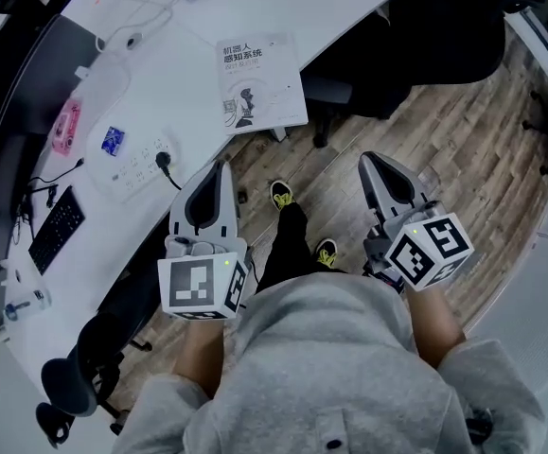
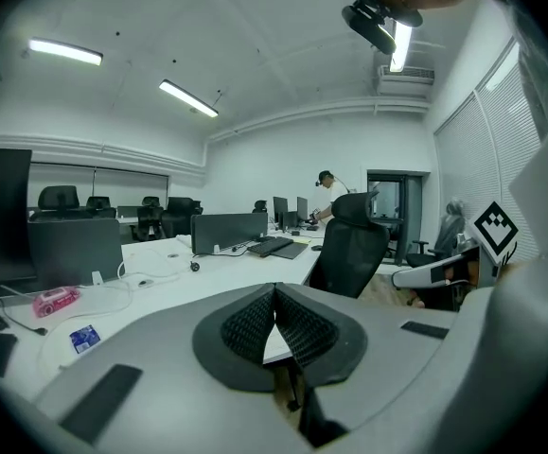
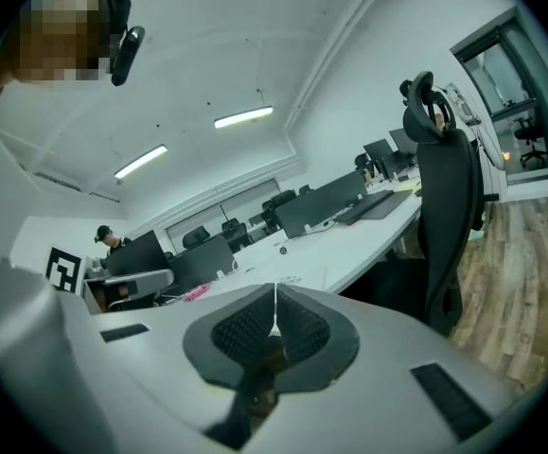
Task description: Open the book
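Observation:
A closed white book (image 1: pixel 259 81) with dark print on its cover lies flat near the front edge of the white desk (image 1: pixel 188 112). My left gripper (image 1: pixel 220 166) hovers short of the desk edge, below and left of the book, its jaws shut with nothing between them. In the left gripper view the left gripper (image 2: pixel 274 288) has its ribbed pads meeting at the tip. My right gripper (image 1: pixel 376 159) hangs over the wooden floor, right of the book and short of it, shut and empty. The right gripper (image 3: pixel 274 289) points across the desk in its own view.
On the desk left of the book lie a white power strip (image 1: pixel 141 164), a blue packet (image 1: pixel 113 140), a pink item (image 1: pixel 65 126) and a black keyboard (image 1: pixel 56 227). A black office chair (image 1: pixel 349 64) stands by the desk at right, another (image 1: pixel 84 376) at lower left.

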Demonstrator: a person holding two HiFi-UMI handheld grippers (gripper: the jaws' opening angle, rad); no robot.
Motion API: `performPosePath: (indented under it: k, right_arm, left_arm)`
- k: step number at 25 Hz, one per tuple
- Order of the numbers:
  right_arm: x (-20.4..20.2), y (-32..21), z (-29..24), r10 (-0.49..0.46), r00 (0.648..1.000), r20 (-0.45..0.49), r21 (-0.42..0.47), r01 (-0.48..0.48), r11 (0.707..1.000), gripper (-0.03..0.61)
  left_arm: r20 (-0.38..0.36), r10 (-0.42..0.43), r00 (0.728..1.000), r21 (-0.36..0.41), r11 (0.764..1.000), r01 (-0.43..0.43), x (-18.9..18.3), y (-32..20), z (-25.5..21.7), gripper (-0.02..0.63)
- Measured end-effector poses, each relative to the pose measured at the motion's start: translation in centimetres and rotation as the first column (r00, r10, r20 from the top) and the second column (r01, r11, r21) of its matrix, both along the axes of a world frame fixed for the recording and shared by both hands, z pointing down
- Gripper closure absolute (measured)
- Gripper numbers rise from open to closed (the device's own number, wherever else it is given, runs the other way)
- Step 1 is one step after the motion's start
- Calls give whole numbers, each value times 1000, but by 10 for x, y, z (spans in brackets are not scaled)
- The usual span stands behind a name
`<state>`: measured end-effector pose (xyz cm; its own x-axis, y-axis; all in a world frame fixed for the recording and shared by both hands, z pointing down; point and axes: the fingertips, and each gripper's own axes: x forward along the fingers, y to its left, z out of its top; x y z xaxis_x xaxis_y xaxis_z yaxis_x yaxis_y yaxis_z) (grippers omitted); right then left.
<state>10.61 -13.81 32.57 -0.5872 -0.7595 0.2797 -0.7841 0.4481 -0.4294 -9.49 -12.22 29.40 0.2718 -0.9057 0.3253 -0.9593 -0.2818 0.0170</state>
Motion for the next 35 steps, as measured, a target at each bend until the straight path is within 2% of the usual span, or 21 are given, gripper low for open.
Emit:
performPosePath:
  k: [3,6,13,16,20,35]
  right_arm:
    - [-11,-16,19,7,1000,7,-64,-6,998,551]
    - [-21,-24,31,-10,999,50,-113,16,993,551]
    - [-32,-44,62,-37,996,81,-208,53,977,546]
    - [-35,-52,70,-35,994,101,-224,57,973,531]
    - [-41,-55,82,-42,991,125,-254,73,964,462]
    - [-60,-68,136,-53,989,141,-340,99,935,457]
  left_arm:
    - [26,-7,1000,-13,1000,7,-10,-16,12,603]
    - [21,-12,1000,-37,999,12,-18,-28,26,603]
    - [21,-36,999,-79,996,37,-34,-53,56,603]
    - [25,-37,999,-97,995,39,-37,-62,69,603]
    - [26,-51,998,-122,991,54,-43,-70,85,603]
    - [3,-71,997,-232,970,70,-52,-84,148,603]
